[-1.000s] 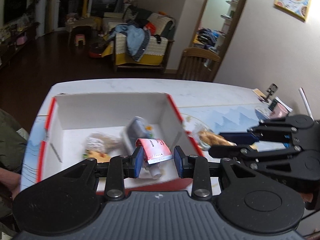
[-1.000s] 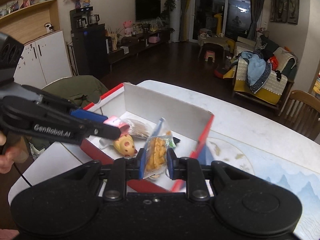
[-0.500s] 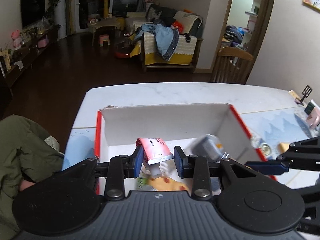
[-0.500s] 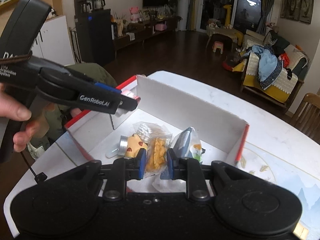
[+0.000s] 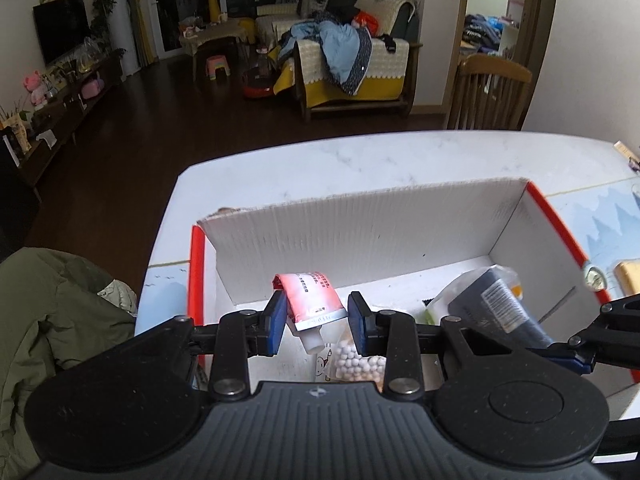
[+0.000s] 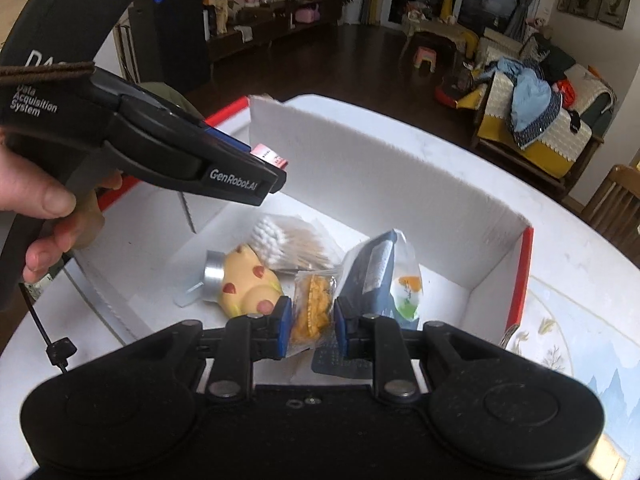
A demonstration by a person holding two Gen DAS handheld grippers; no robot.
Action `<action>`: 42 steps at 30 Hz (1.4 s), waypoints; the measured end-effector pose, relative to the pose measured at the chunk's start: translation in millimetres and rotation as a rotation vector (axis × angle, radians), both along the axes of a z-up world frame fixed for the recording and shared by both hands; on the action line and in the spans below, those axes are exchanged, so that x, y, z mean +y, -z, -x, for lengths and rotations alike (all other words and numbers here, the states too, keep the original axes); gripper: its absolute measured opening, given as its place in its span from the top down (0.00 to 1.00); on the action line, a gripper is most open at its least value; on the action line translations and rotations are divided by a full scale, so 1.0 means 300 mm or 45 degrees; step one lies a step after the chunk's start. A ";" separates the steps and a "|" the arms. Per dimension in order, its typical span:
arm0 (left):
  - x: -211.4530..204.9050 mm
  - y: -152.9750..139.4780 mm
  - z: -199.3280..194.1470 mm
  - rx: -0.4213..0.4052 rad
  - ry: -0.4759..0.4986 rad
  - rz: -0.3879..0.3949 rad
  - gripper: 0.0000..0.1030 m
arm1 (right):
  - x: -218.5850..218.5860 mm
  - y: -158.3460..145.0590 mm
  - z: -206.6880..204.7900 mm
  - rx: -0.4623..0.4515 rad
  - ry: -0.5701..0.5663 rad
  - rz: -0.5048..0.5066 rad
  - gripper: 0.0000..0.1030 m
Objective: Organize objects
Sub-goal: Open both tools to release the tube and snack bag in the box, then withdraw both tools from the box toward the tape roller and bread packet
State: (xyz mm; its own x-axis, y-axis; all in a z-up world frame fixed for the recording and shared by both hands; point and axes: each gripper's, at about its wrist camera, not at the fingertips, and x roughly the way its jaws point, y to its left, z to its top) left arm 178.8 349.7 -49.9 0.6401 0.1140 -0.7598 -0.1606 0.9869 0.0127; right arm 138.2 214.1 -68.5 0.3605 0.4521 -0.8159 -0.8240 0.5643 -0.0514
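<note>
While hanging over the white box (image 5: 360, 216) with red rim on the bench (image 5: 360, 156), left tool (image 5: 316, 320) clamped on a red-and-white tube (image 5: 310, 298), white cap downward. Right tool (image 6: 308, 326) closed tight around a clear packet of orange crackers (image 6: 314, 308), low inside the same box. On the box floor: yellow spotted toy (image 6: 246, 284), pack of cotton swabs (image 6: 288, 244), dark blue pouch (image 6: 372, 268), bag of small beads (image 5: 354, 362). Left hand (image 6: 40, 208) gripping the handle.
</note>
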 end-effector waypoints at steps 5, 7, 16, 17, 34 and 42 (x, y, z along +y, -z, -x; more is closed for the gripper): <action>0.002 0.040 -0.028 0.056 -0.019 -0.001 0.69 | -0.006 0.024 -0.004 0.024 -0.009 0.023 0.76; 0.001 0.053 -0.033 0.072 -0.016 0.005 0.69 | -0.005 0.028 -0.008 0.033 -0.010 0.021 0.75; -0.003 0.091 -0.050 0.151 -0.010 0.019 0.69 | -0.006 0.015 0.007 0.053 -0.029 0.007 0.66; -0.003 0.091 -0.051 0.158 -0.012 0.021 0.69 | -0.008 0.013 0.010 0.051 -0.031 0.004 0.64; -0.031 0.064 -0.029 0.177 -0.035 0.061 0.42 | -0.161 -0.125 0.043 0.133 0.006 -0.190 0.42; -0.069 0.006 0.037 0.109 0.000 0.068 0.35 | -0.263 -0.183 0.043 0.129 0.037 -0.258 0.41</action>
